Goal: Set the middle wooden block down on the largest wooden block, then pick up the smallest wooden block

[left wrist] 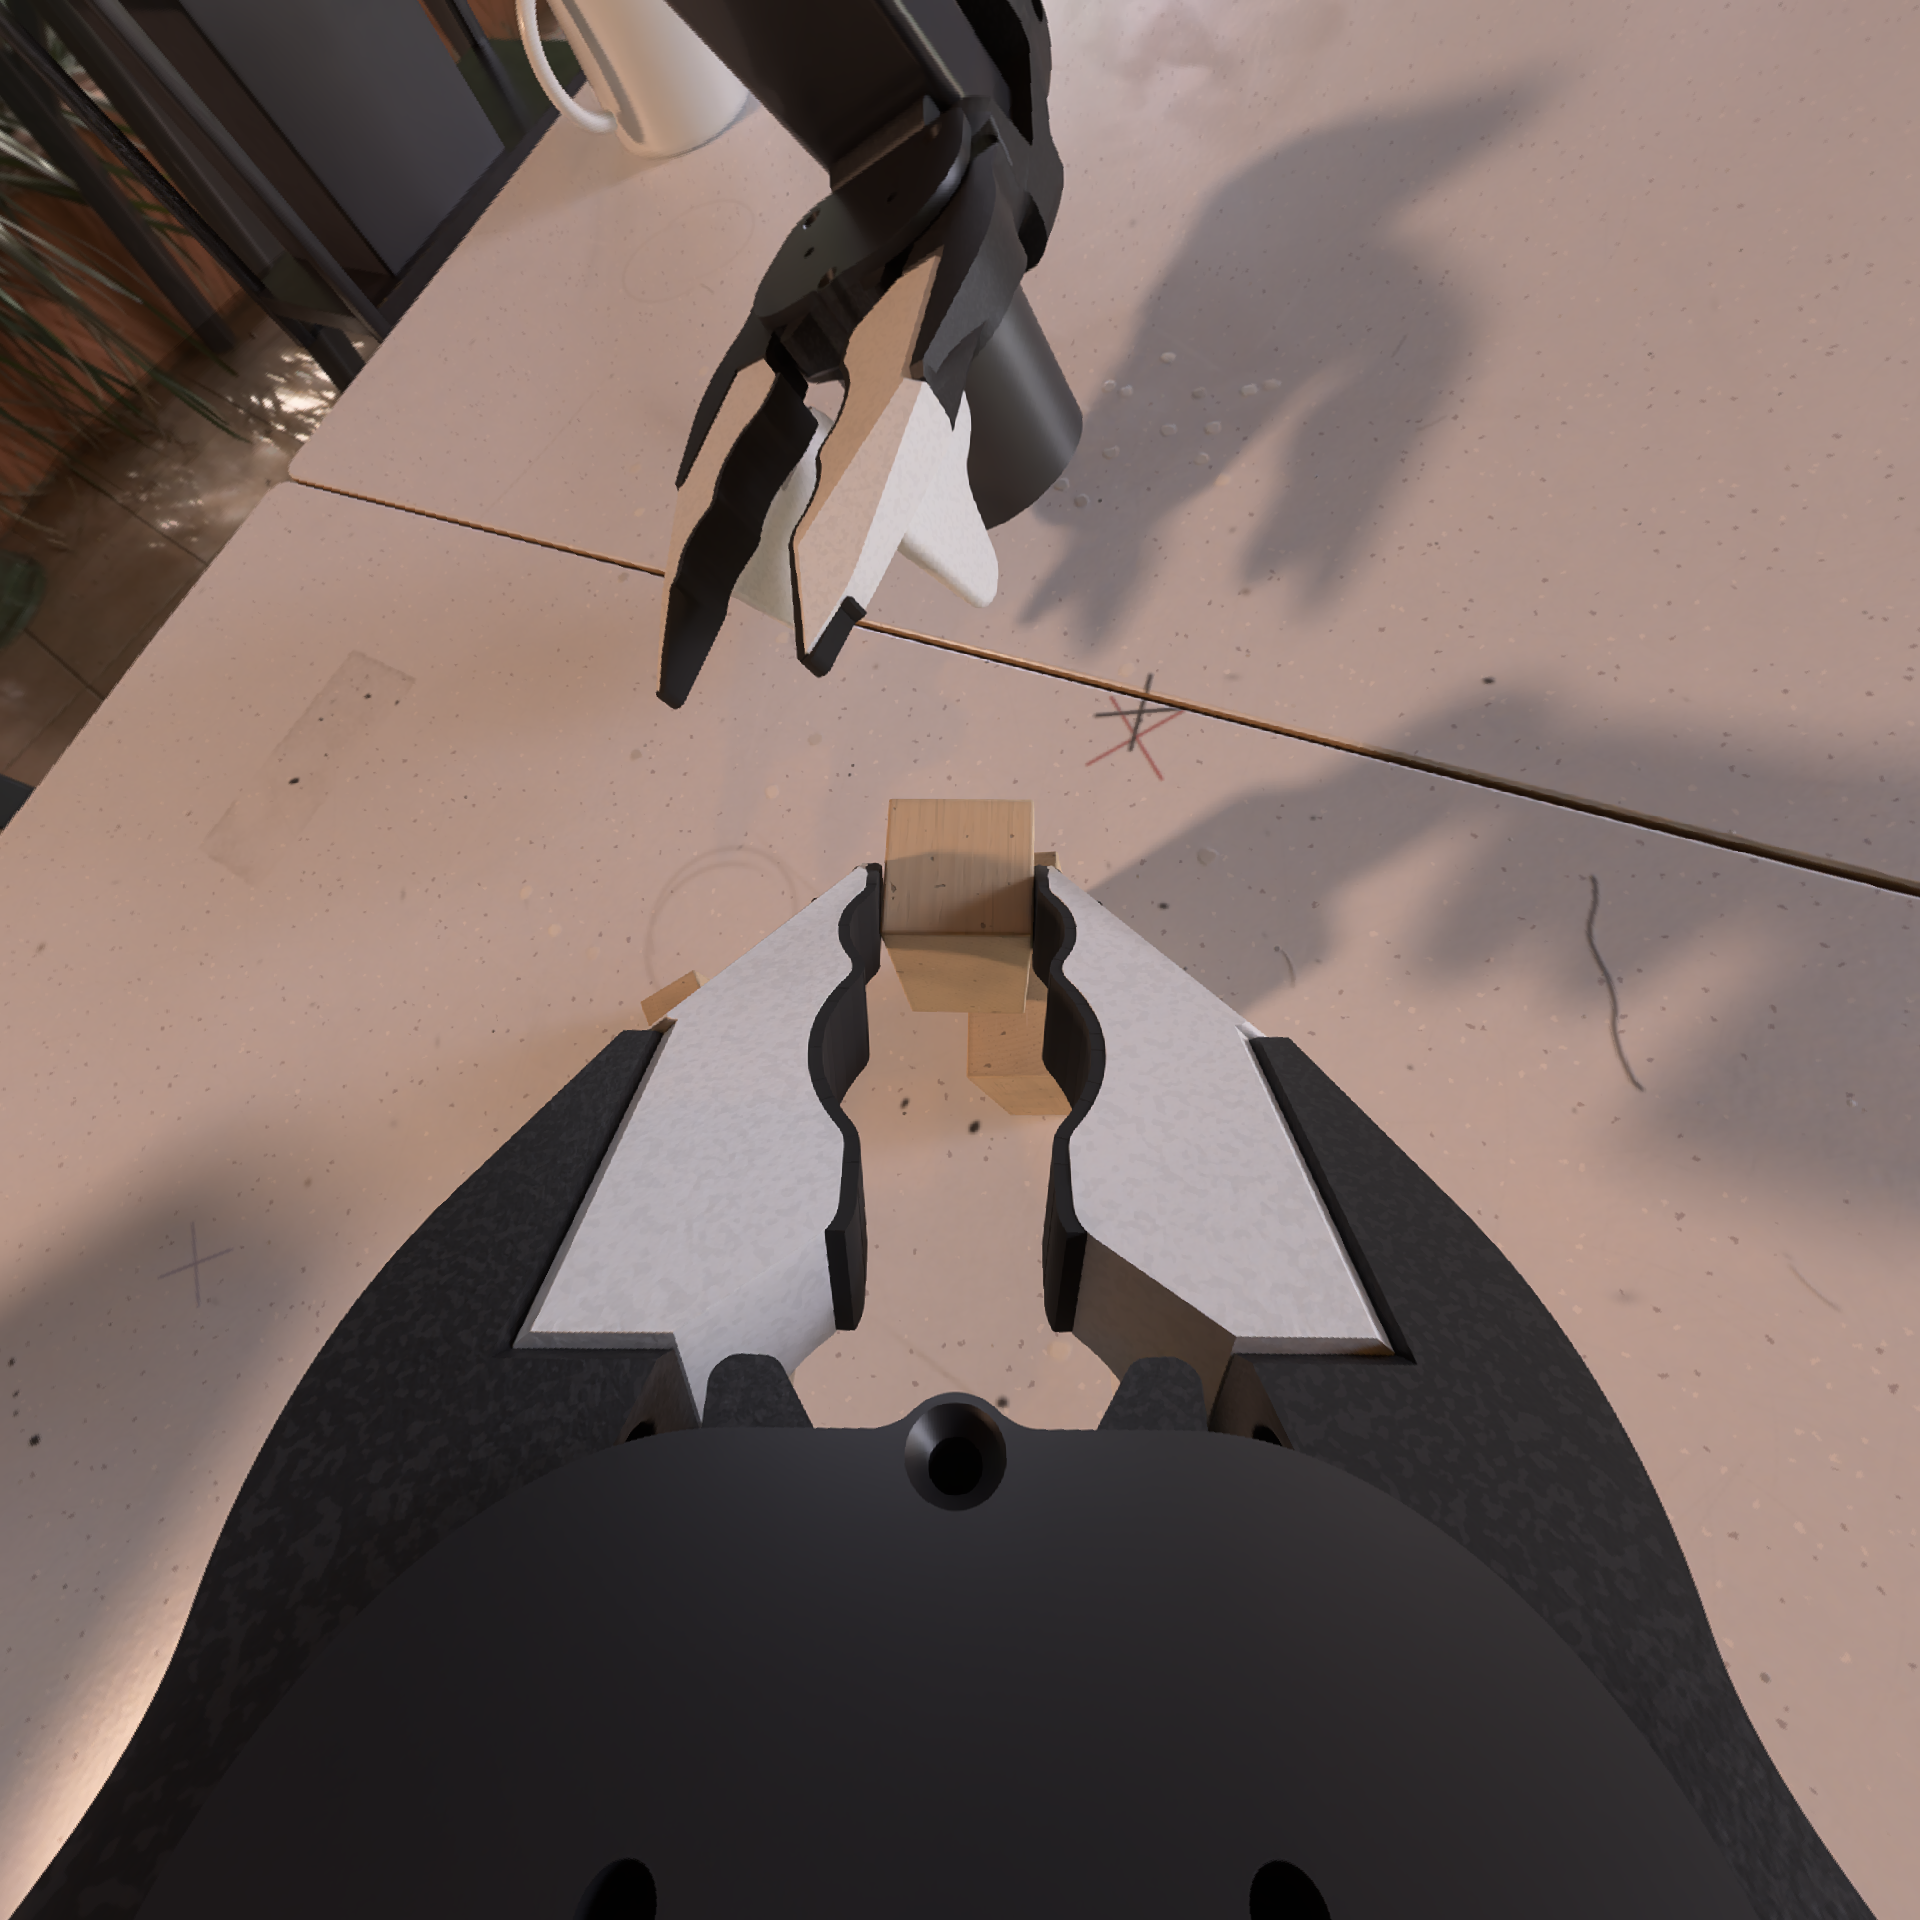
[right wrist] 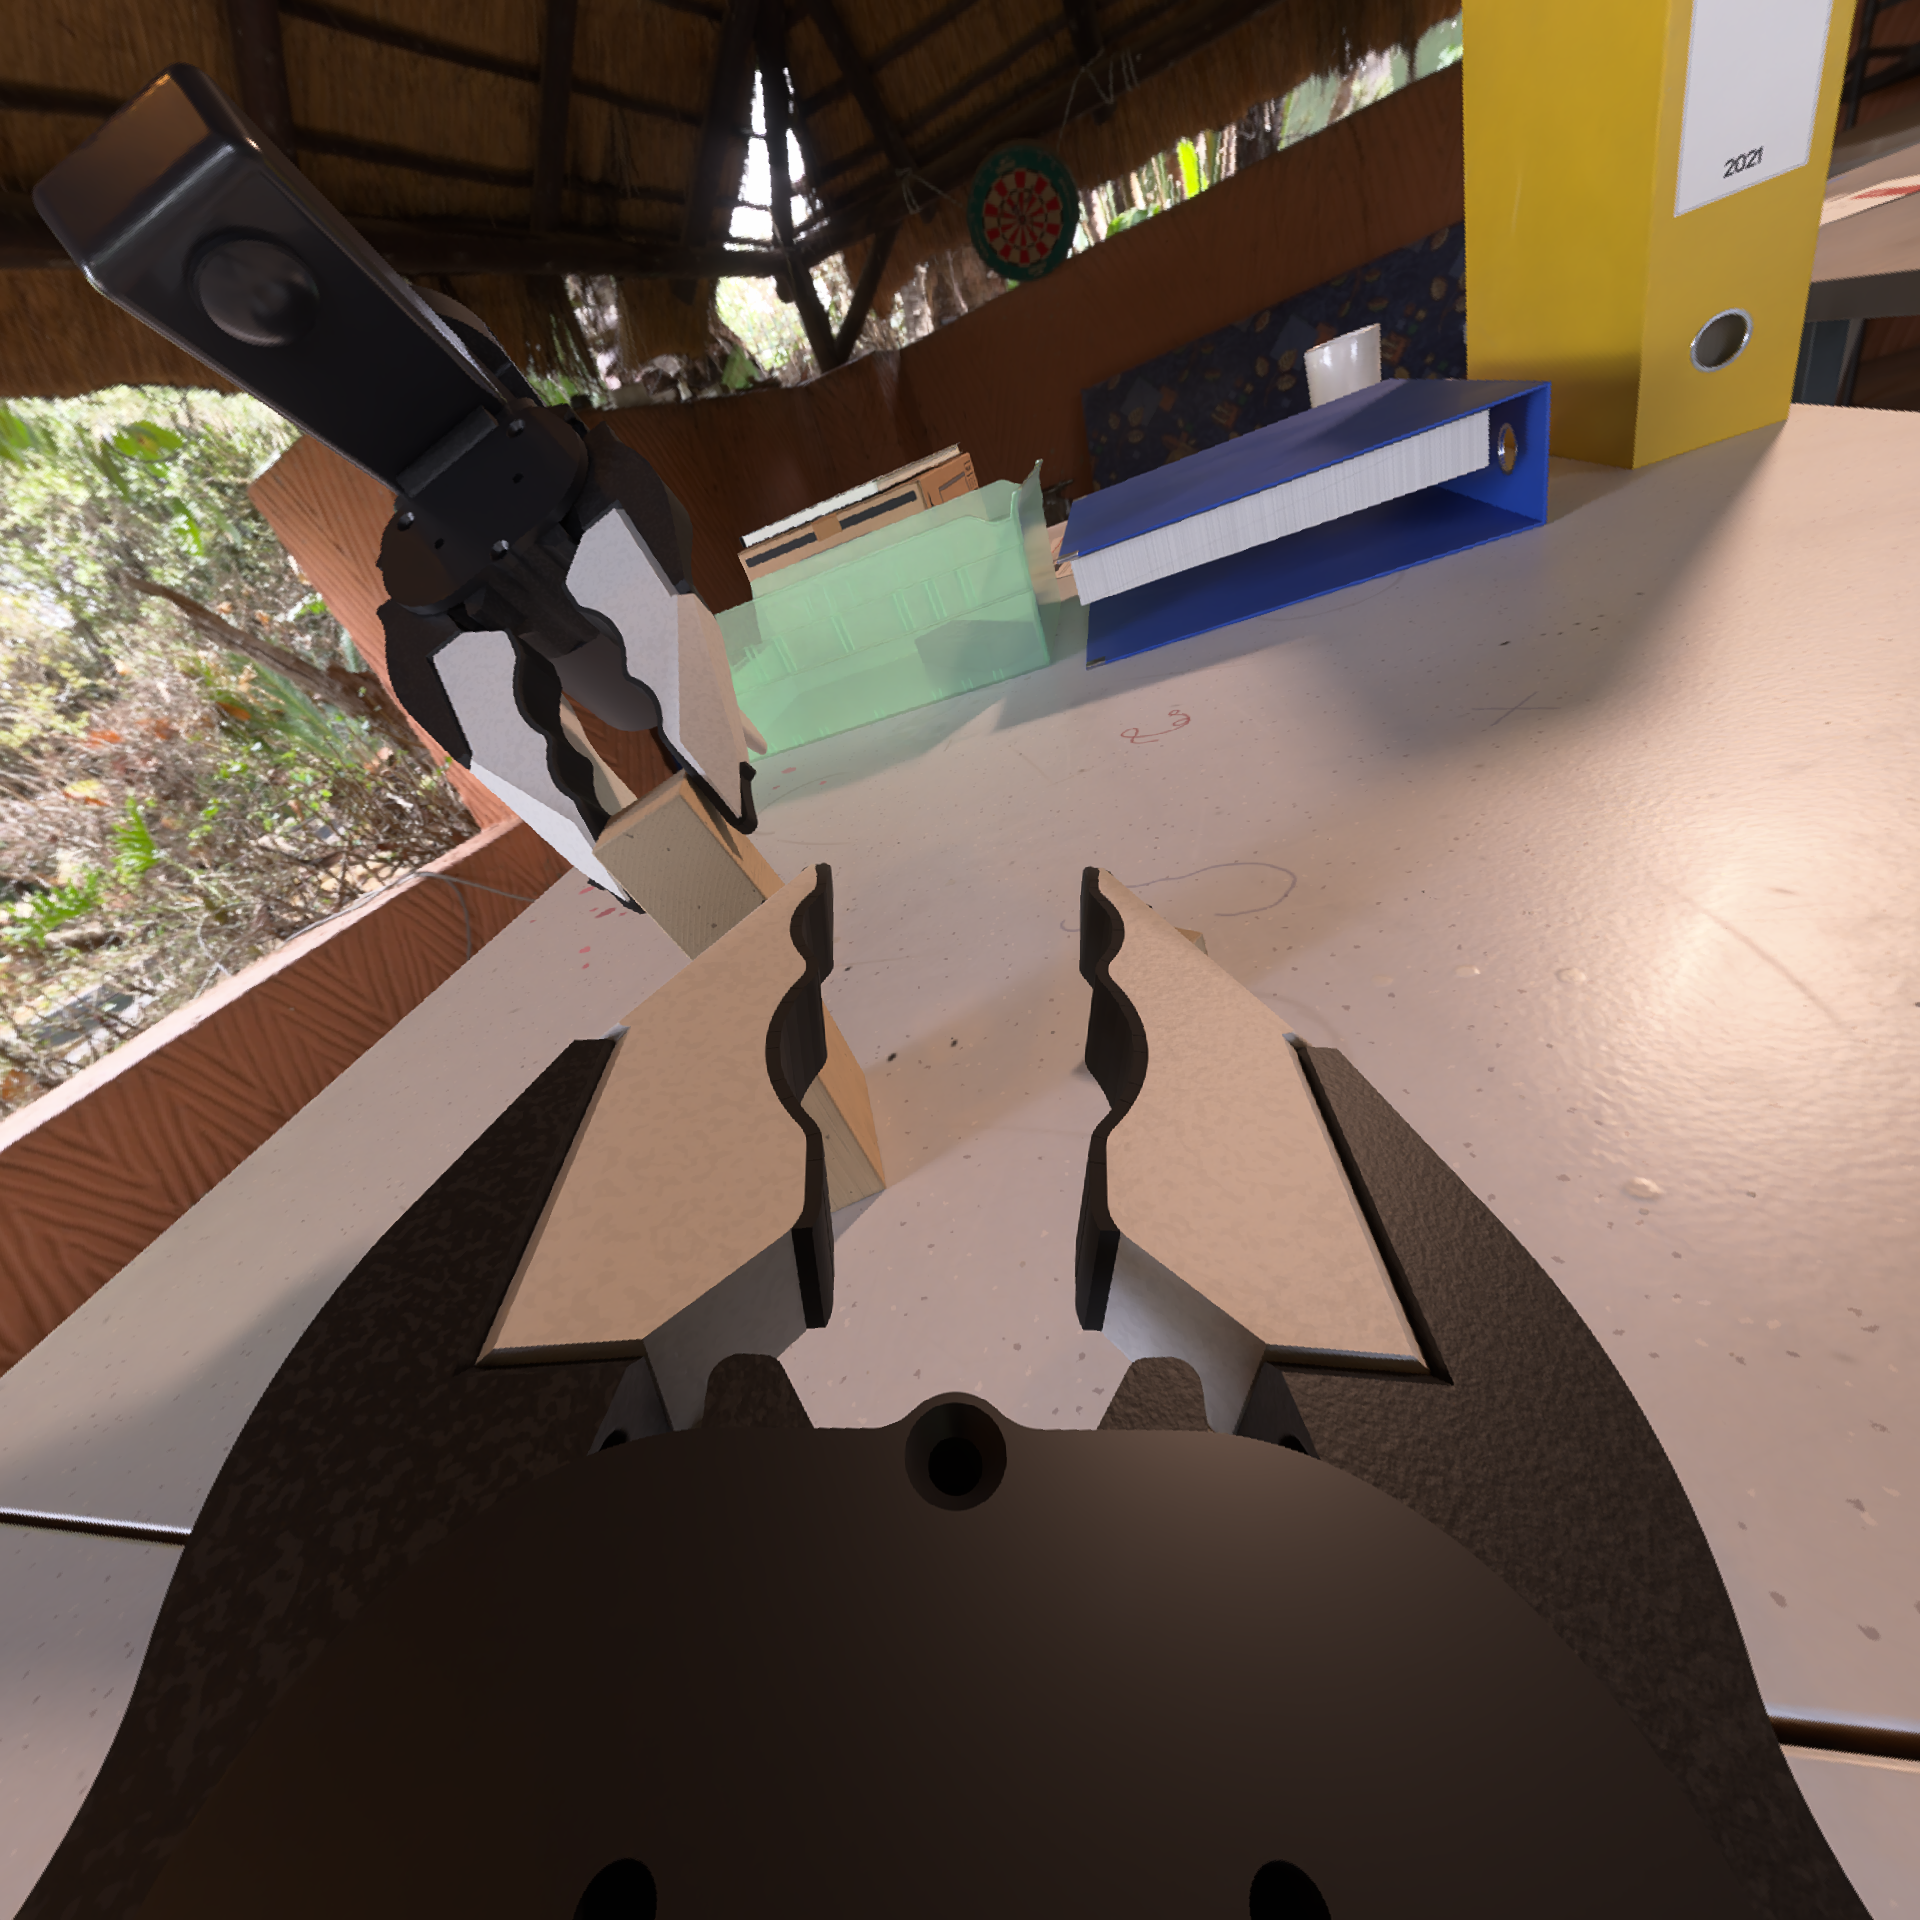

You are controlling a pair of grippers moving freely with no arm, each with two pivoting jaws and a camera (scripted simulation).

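Observation:
My left gripper (left wrist: 956, 883) is shut on a pale wooden block (left wrist: 958, 914) and holds it by the fingertips above the table. A second wooden block (left wrist: 1013, 1065) lies on the table just under it; I cannot tell whether they touch. A small wooden block (left wrist: 670, 1000) peeks out left of my left finger. In the right wrist view the left gripper (right wrist: 675, 831) holds its block (right wrist: 686, 883) over the lying block (right wrist: 847, 1122), half hidden by my finger. My right gripper (right wrist: 956, 894) is open and empty; the small block (right wrist: 1197, 940) shows beside its right fingertip. It hovers in the left wrist view (left wrist: 748, 655).
A green plastic tray (right wrist: 894, 613), a flat blue binder (right wrist: 1309, 509), an upright yellow binder (right wrist: 1621, 208) and a white cup (right wrist: 1340, 364) stand at the back. A white mug (left wrist: 665, 83) stands near the table's edge. A seam (left wrist: 1455, 774) crosses the tabletop.

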